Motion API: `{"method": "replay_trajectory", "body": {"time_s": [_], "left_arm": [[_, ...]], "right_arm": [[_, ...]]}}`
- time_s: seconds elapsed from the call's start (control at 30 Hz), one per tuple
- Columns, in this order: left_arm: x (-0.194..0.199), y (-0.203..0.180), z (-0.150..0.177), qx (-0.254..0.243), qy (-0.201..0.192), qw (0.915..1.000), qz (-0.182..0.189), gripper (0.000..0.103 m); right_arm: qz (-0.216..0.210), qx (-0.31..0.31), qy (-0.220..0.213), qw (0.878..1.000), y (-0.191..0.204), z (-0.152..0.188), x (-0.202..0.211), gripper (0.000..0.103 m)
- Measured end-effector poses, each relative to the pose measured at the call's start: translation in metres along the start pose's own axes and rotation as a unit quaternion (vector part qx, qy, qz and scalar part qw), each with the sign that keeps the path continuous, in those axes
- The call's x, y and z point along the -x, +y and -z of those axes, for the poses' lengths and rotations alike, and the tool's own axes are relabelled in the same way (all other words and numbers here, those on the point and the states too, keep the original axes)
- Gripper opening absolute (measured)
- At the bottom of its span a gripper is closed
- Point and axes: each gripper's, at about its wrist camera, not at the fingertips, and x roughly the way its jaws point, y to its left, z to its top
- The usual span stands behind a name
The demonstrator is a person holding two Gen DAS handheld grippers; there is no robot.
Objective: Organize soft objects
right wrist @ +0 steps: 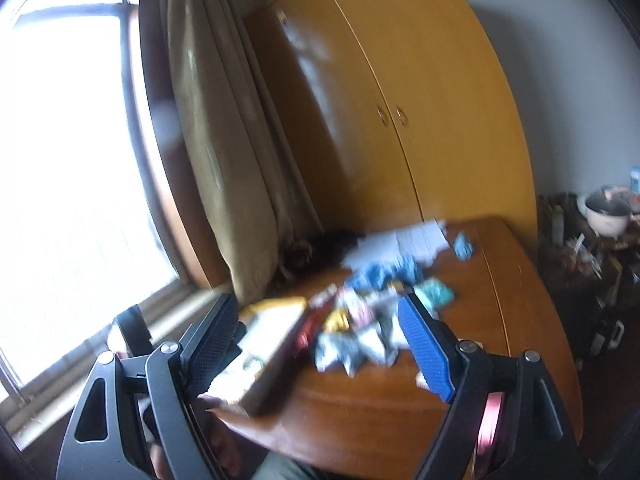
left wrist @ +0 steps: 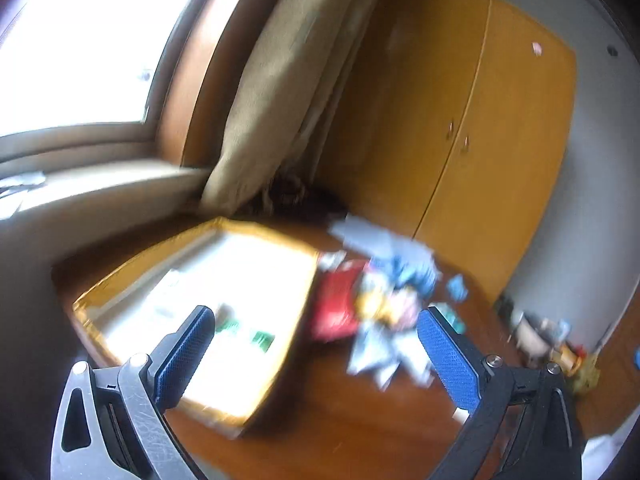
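Soft objects (left wrist: 384, 304) lie in a loose, blurred heap on the brown worktop (left wrist: 340, 420), just right of a shallow gold-edged tray (left wrist: 288, 344) and touching its right edge at a red piece (left wrist: 338, 308). The heap is mixed: blue cloth-like pieces at the far side, a yellow and a pink piece mid-heap, pale grey-white pieces at the near side. Two small blue pieces (right wrist: 464, 246) and a teal one (right wrist: 434, 294) sit slightly apart, to the far right. Left hand-held gripper (left wrist: 316, 356): jaws spread wide, nothing between them; the heap lies ahead and to its right, the tray directly under its left finger. Right hand-held gripper (right wrist: 320, 344): also wide open and empty; the near pale pieces (right wrist: 352, 350) lie straight ahead, between its finger lines. Judgement: the right side is better lined up with the heap, the left with the tray, so a right-hand pick and a carry leftward to the tray looks the shorter path. The heap's long axis runs from near to far-right along the tray edge; no single item's axis can be resolved through the motion blur. Writing: green marks inside the tray (left wrist: 262, 338) may be print but are unreadable; no brand or label legible anywhere. A yellow wardrobe (right wrist: 400, 100) stands behind the worktop.
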Motion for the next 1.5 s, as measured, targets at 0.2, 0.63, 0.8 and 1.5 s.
{"method": "replay_trajectory", "body": {"time_s": [0.2, 0.63, 0.8, 1.5], "left_arm": [[0.012, -0.005, 0.022, -0.059, 0.065, 0.9954, 0.038, 0.102], [-0.034, -0.031, 0.001, -0.092, 0.153, 0.9811, 0.074, 0.102], [-0.065, -0.047, 0.003, -0.104, 0.179, 0.9755, 0.075, 0.099], [-0.166, -0.063, 0.016, -0.129, 0.255, 0.9528, 0.101, 0.090]], "right_arm": [[0.026, -0.010, 0.066, 0.997, 0.006, 0.066, -0.023, 0.082], [-0.016, -0.061, 0.169, 0.984, -0.040, 0.093, -0.090, 0.082], [-0.024, -0.074, 0.186, 0.980, -0.065, 0.086, -0.105, 0.082], [0.204, -0.080, 0.279, 0.935, -0.137, 0.083, -0.217, 0.082]]}}
